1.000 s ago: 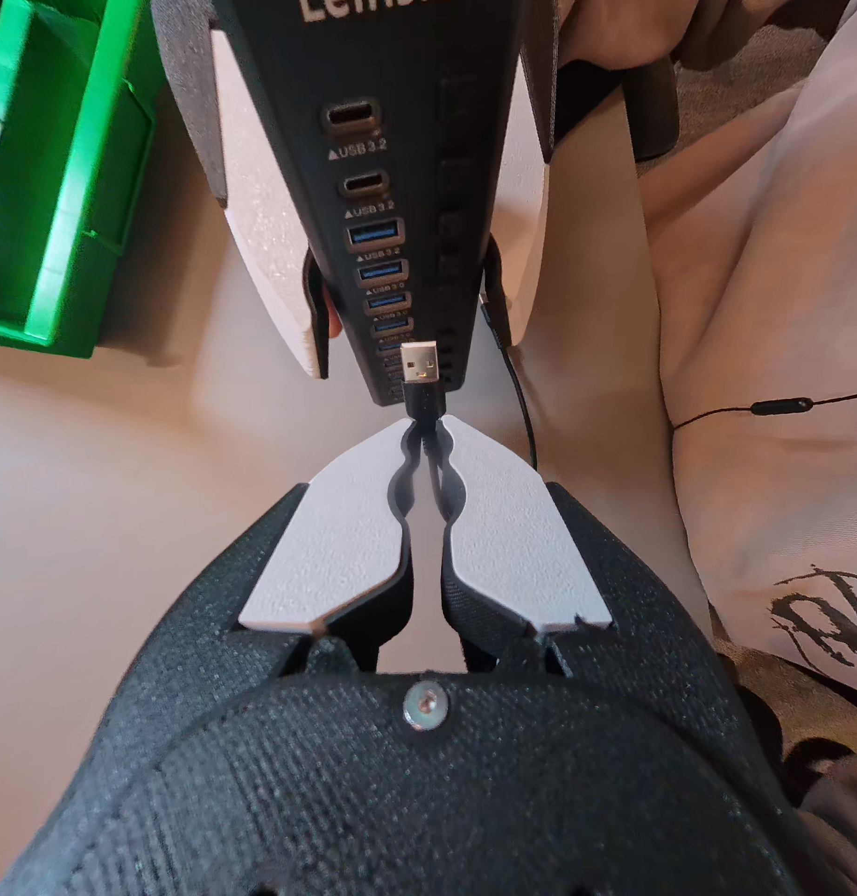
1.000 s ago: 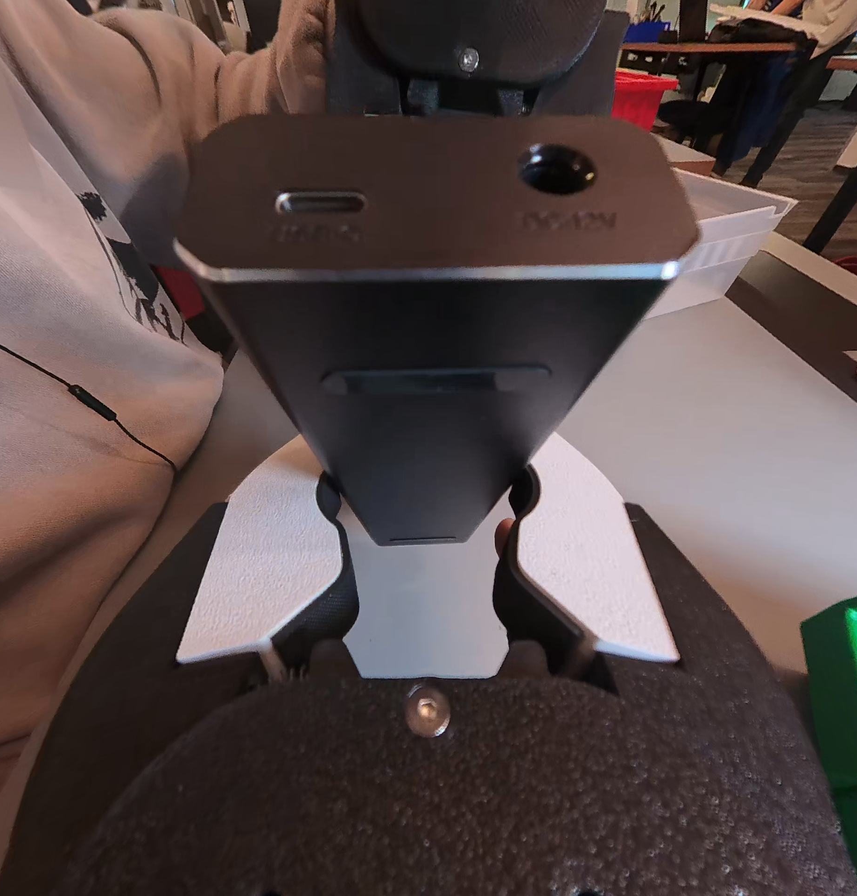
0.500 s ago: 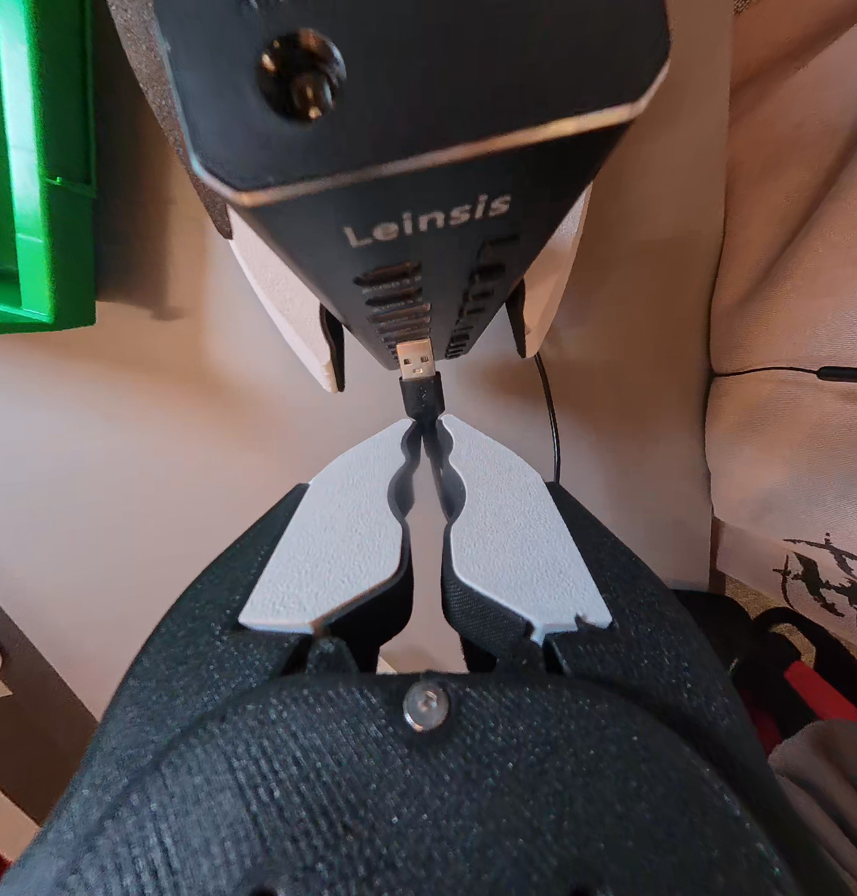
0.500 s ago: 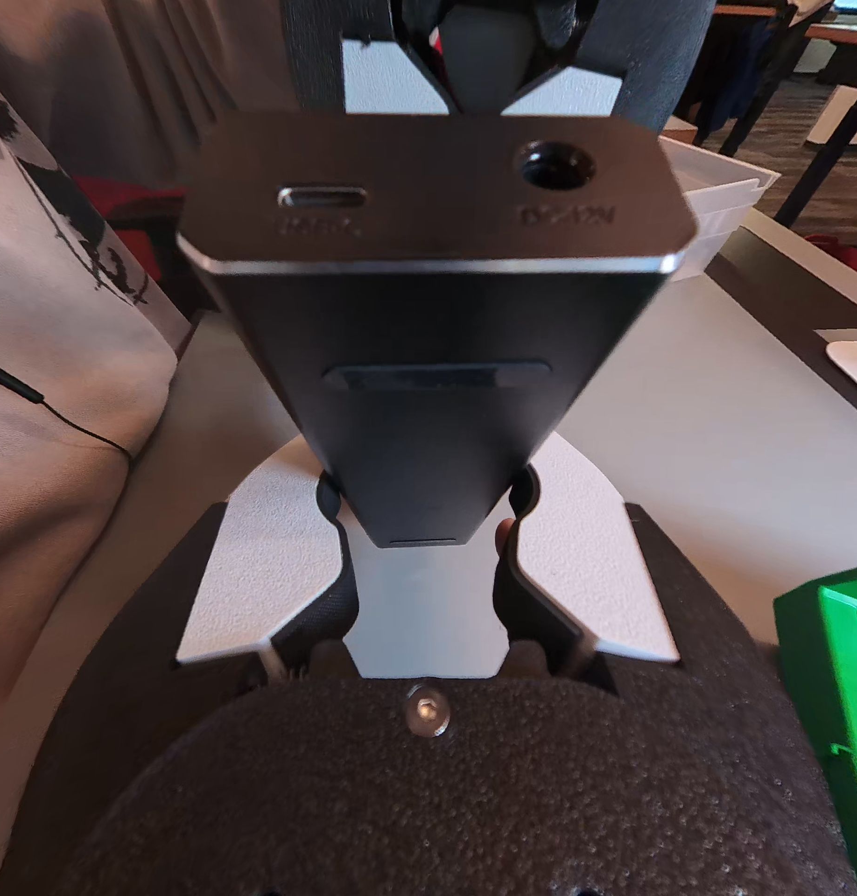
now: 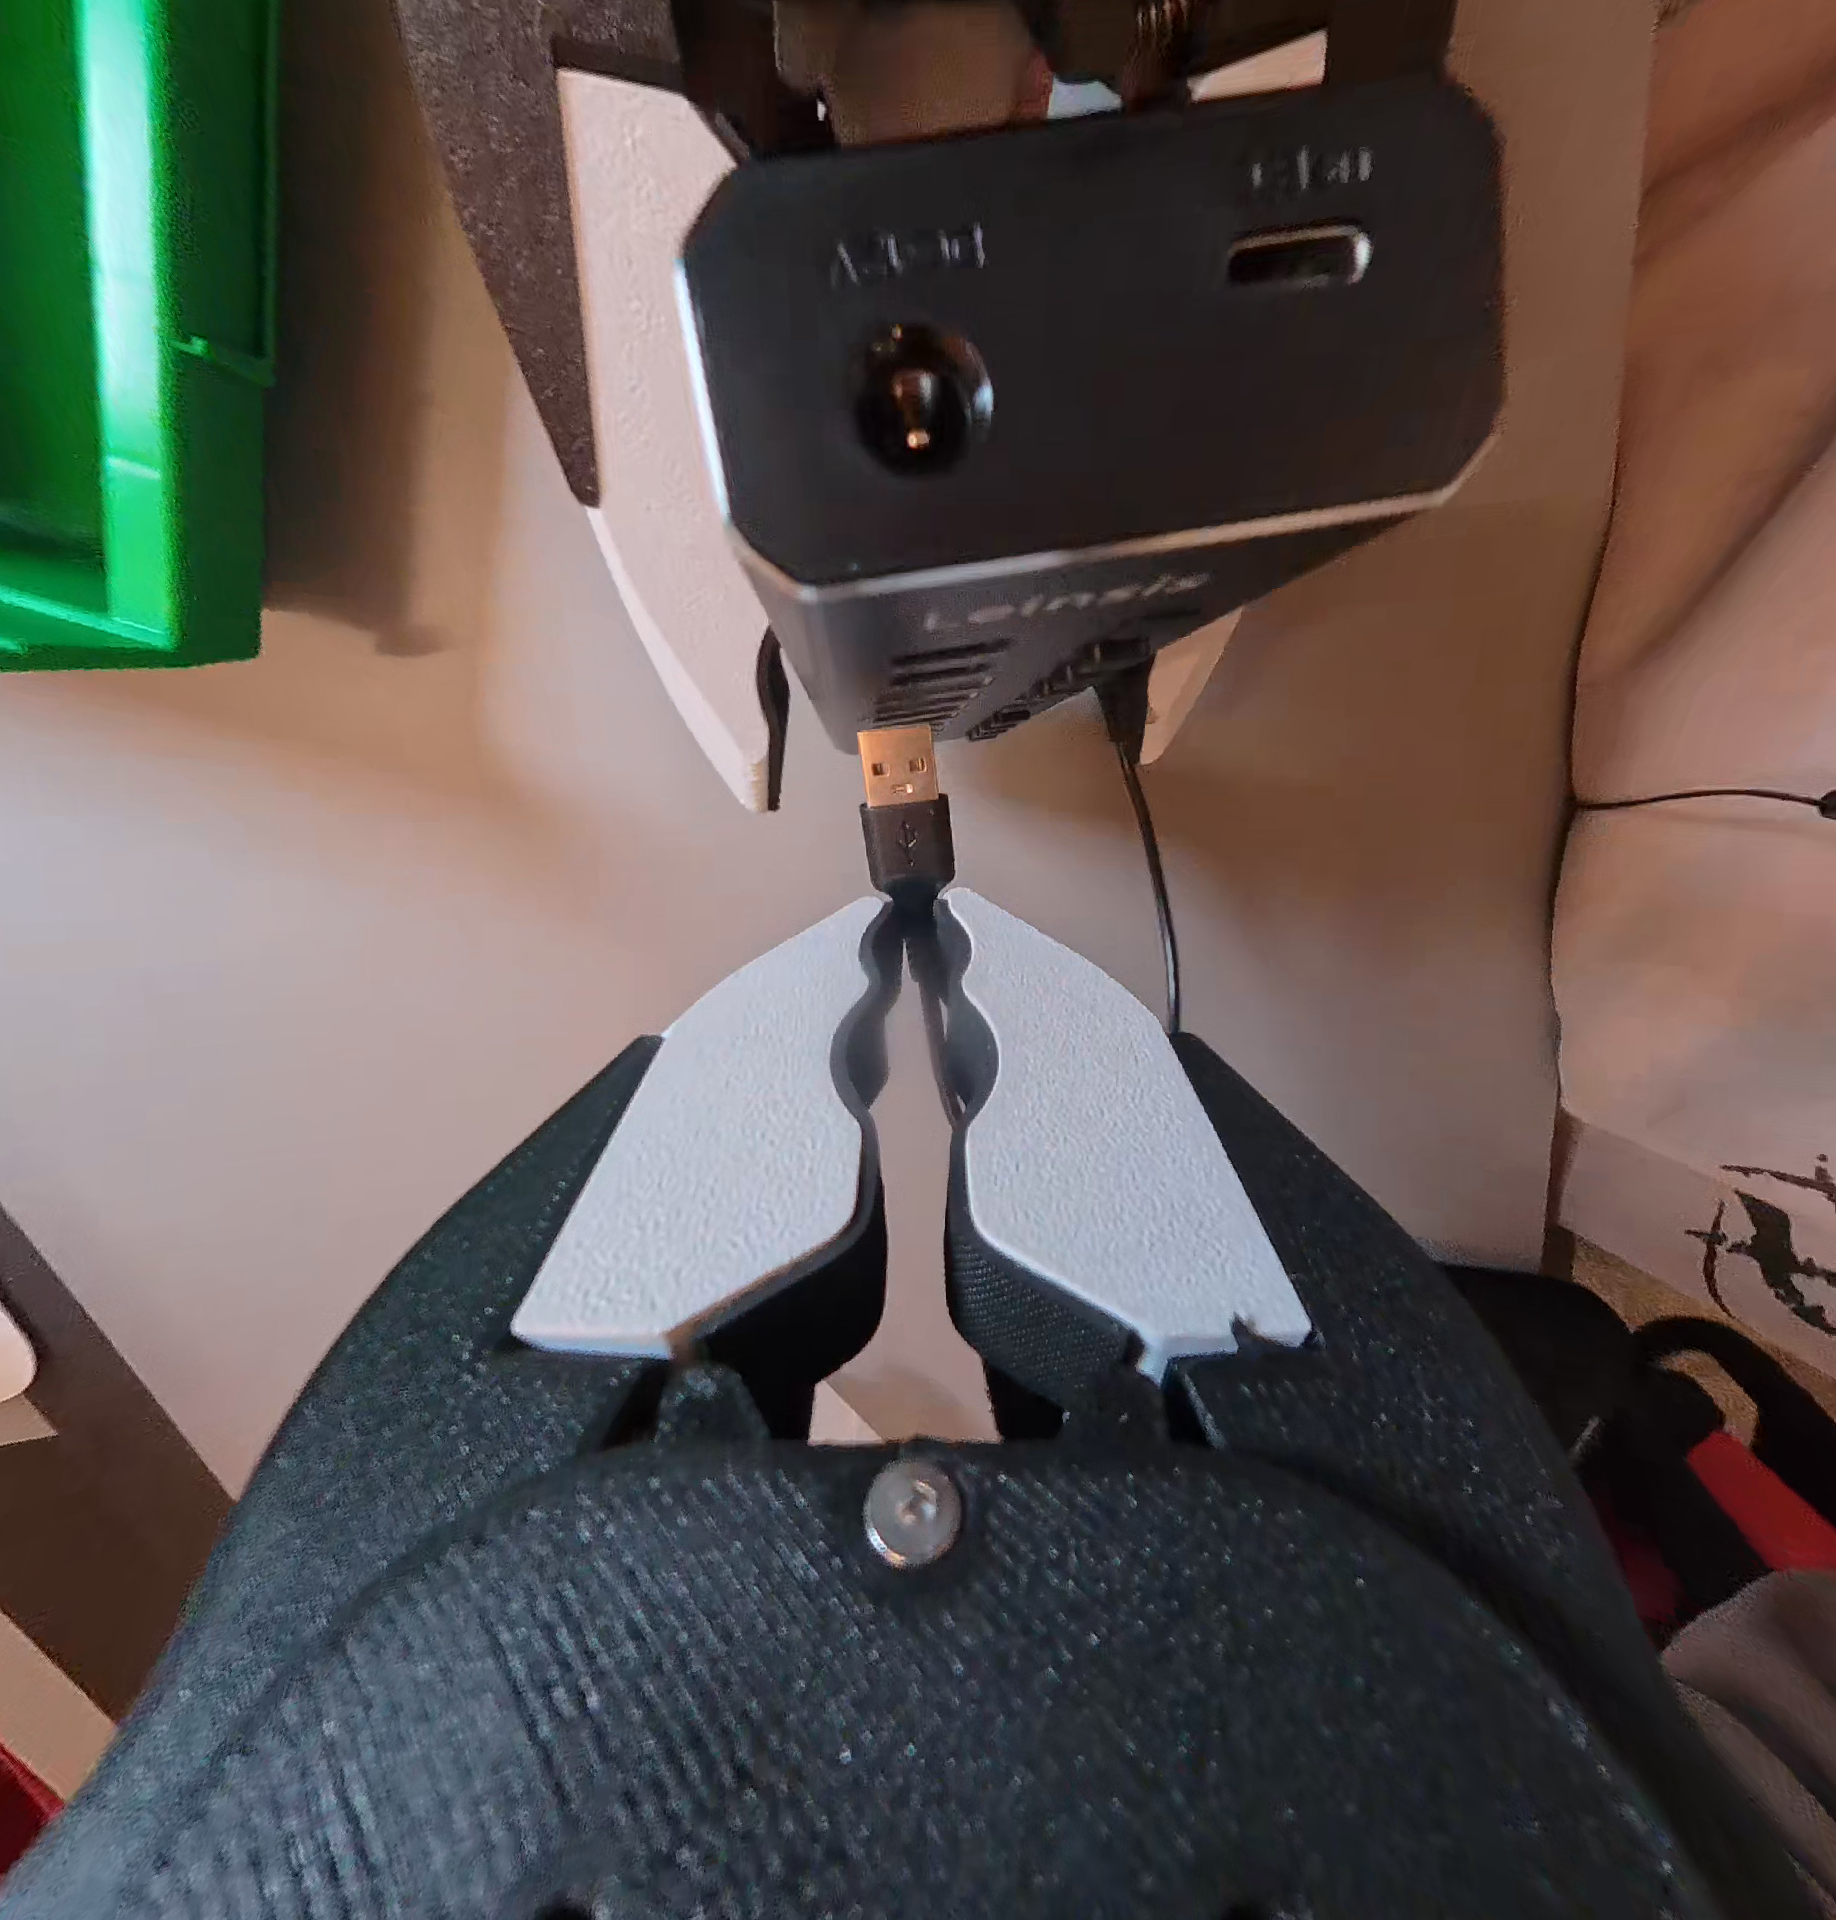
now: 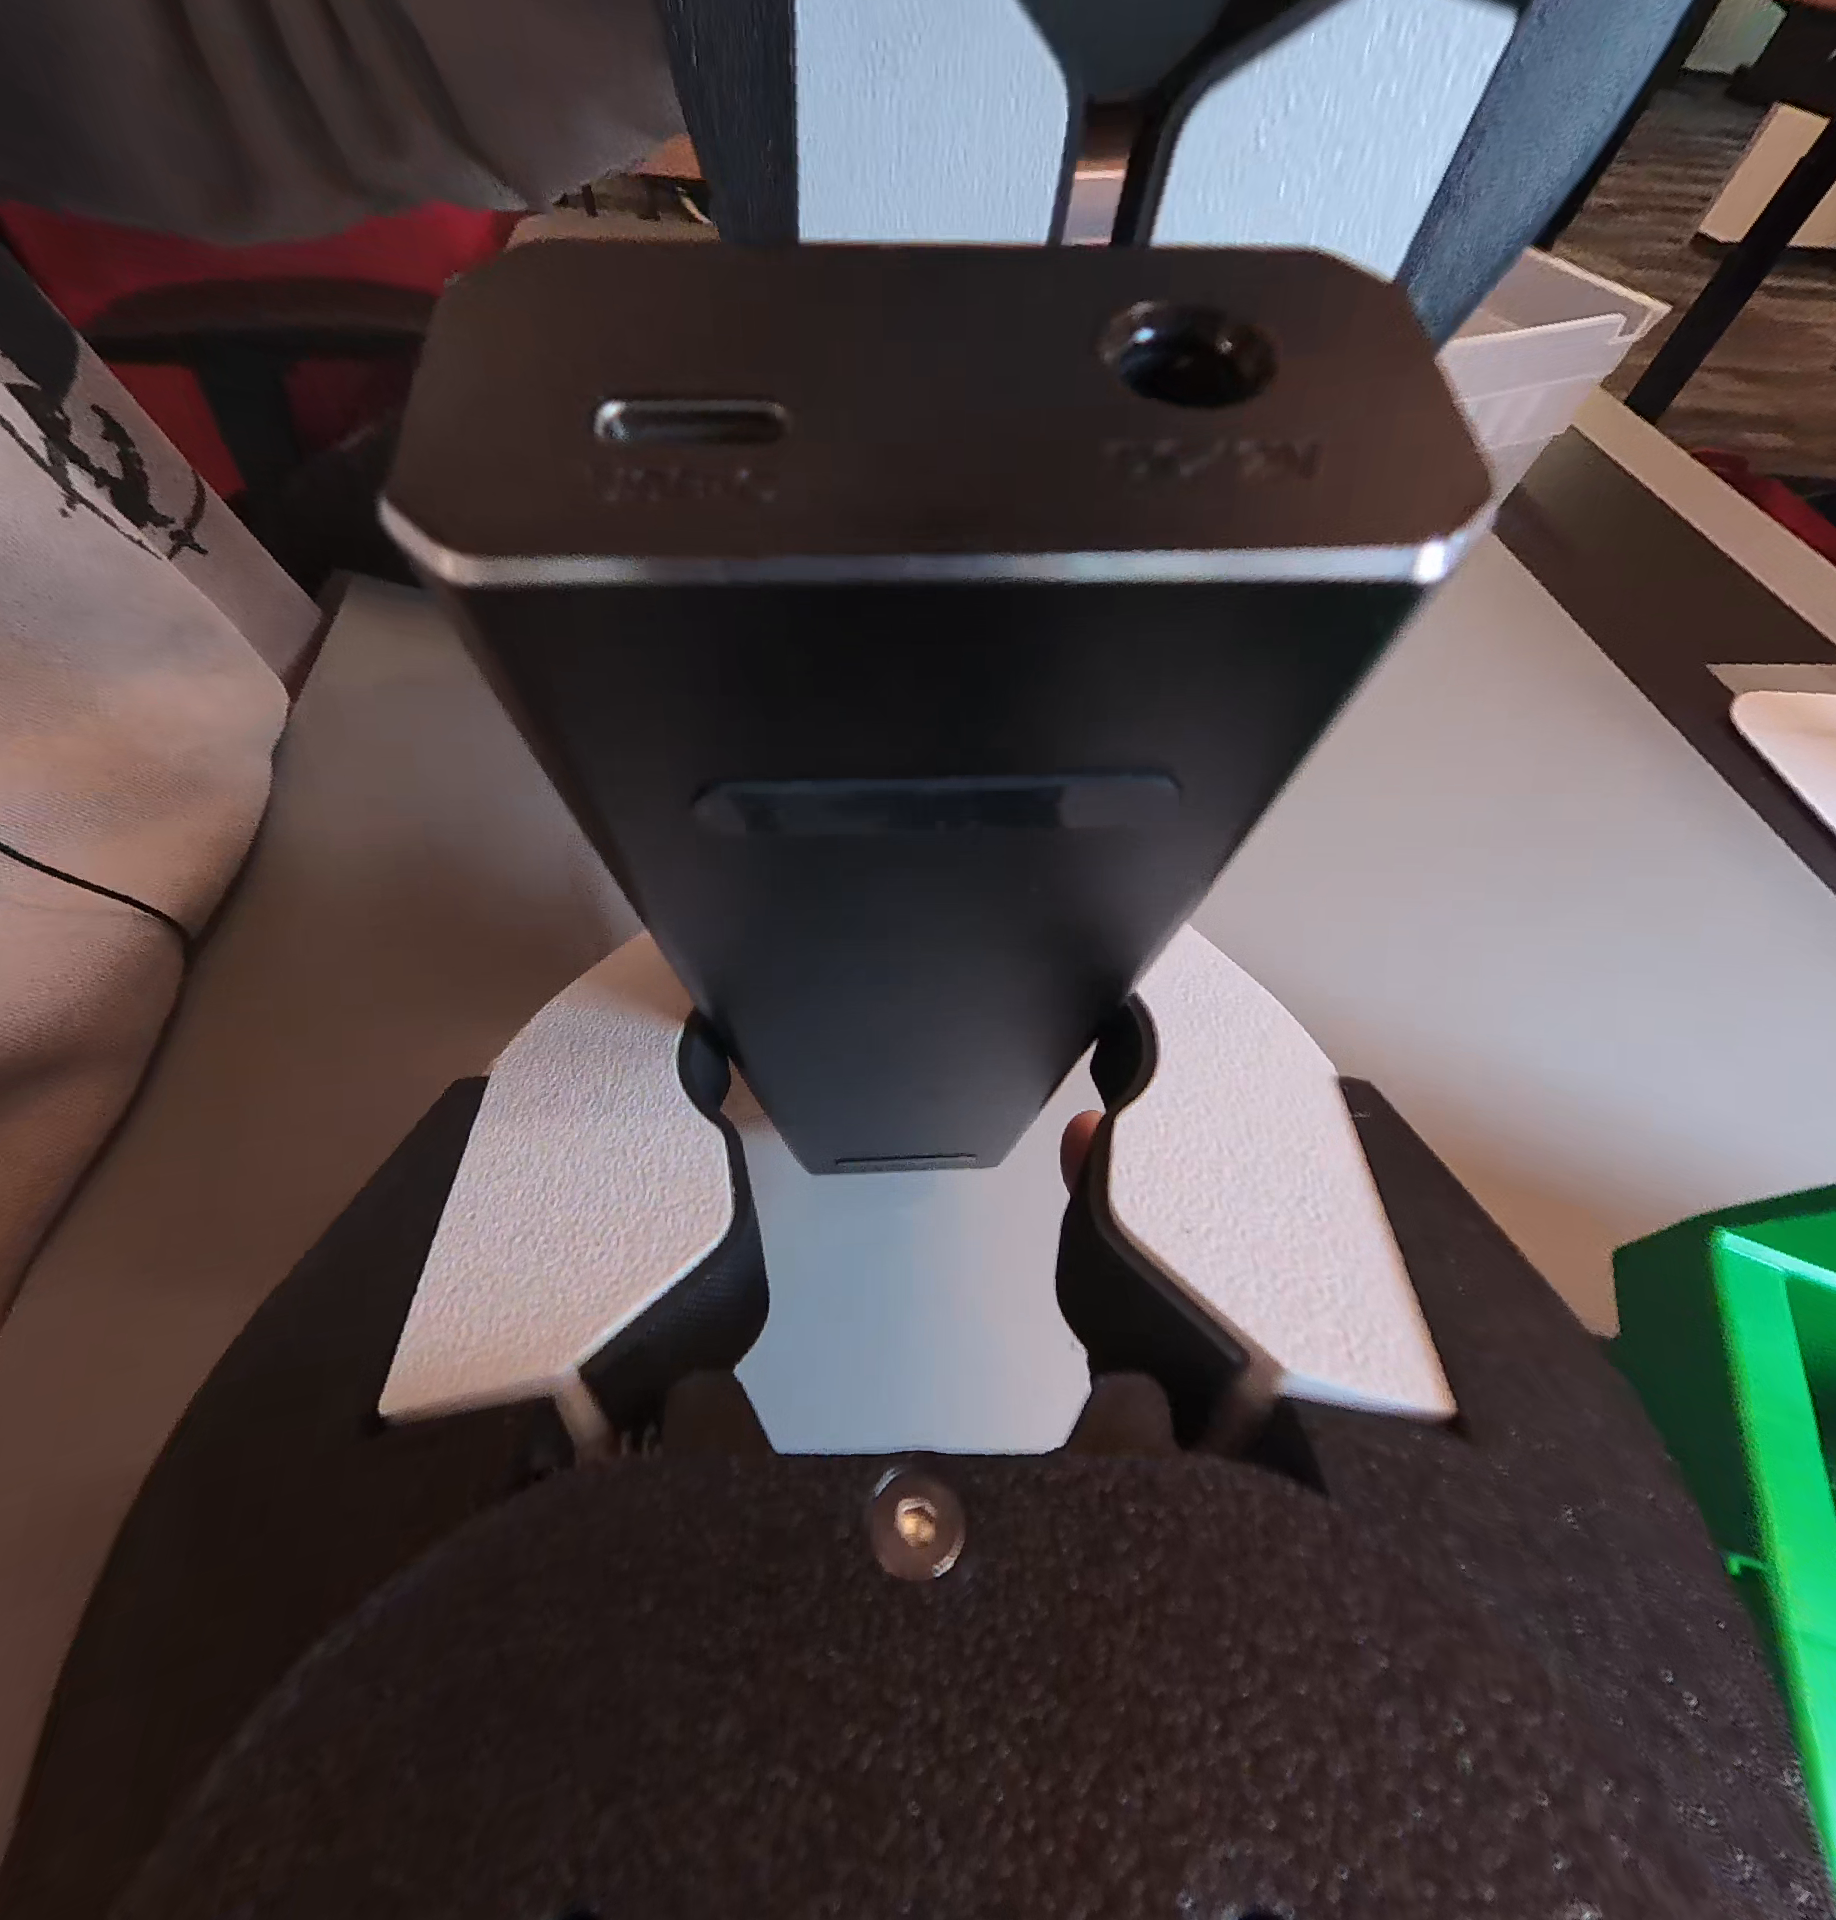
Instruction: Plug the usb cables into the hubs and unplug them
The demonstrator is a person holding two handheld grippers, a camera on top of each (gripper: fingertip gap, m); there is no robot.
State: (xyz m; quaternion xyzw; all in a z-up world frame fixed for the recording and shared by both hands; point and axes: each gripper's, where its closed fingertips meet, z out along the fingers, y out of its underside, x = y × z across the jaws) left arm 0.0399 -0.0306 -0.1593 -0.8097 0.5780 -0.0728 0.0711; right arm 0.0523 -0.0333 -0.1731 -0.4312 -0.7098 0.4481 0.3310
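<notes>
My left gripper is shut on a black USB cable just behind its plug. The metal plug tip points up at the port face of a black hub and sits just below its lower edge, unplugged. My right gripper is shut on the hub near its lower end and holds it upright above the table. The hub's end face with a round socket and a slot port faces the left wrist view. The right gripper's white fingers show behind the hub there.
A green bin stands at the left in the left wrist view and at the right in the right wrist view. A person's light sweatshirt is close on the right. The pale table lies below.
The hub has tilted so its end face now turns toward the left gripper and its port face is foreshortened. The plug stays just below the hub's lower edge.
</notes>
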